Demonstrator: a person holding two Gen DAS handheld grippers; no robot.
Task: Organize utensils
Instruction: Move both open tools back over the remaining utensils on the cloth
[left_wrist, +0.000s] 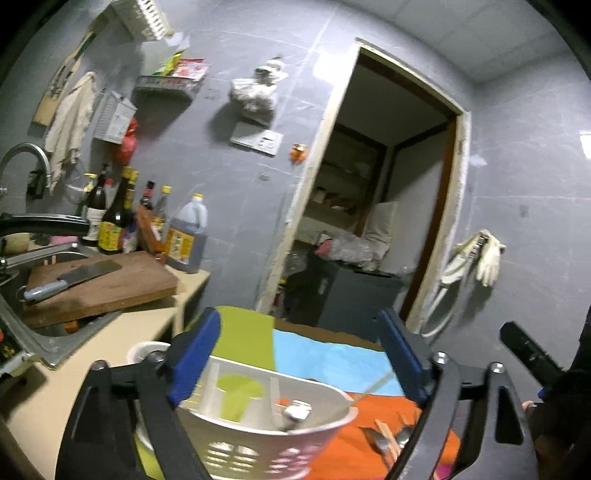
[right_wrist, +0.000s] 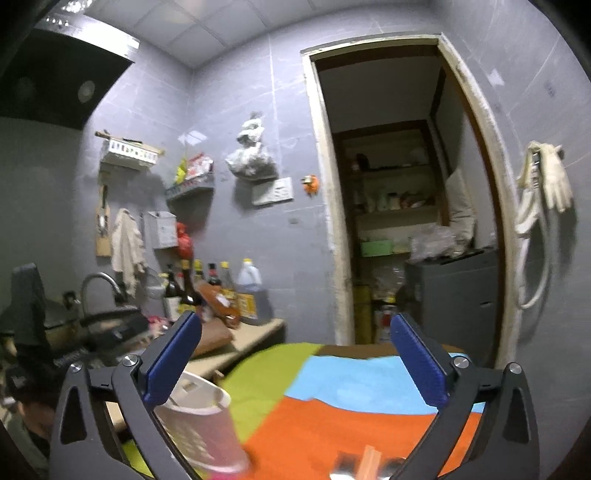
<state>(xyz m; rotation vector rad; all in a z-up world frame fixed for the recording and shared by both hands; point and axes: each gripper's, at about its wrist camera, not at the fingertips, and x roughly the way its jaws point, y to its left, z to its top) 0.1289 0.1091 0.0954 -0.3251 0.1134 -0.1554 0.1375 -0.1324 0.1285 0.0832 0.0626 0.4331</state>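
Note:
A white slotted utensil basket (left_wrist: 266, 421) stands on the multicoloured cloth (left_wrist: 332, 358), low between the fingers of my left gripper (left_wrist: 299, 354). The left gripper is open: its left blue pad (left_wrist: 195, 354) overlaps the basket's rim and the right pad stands clear of it. Inside the basket lie a metal piece (left_wrist: 295, 413) and a thin stick (left_wrist: 373, 386). Spoons and wooden chopsticks (left_wrist: 388, 439) lie on the orange part of the cloth. My right gripper (right_wrist: 297, 362) is open with nothing between its pads. The basket (right_wrist: 199, 417) sits by its left finger, with blurred utensils (right_wrist: 369, 461) below.
Left of the table are a wooden cutting board (left_wrist: 110, 288) with a cleaver (left_wrist: 74, 280), a sink with a tap (left_wrist: 26, 158), and several sauce bottles (left_wrist: 147, 221). A doorway (left_wrist: 376, 206) opens behind the table. Gloves (left_wrist: 484, 254) hang on the right wall.

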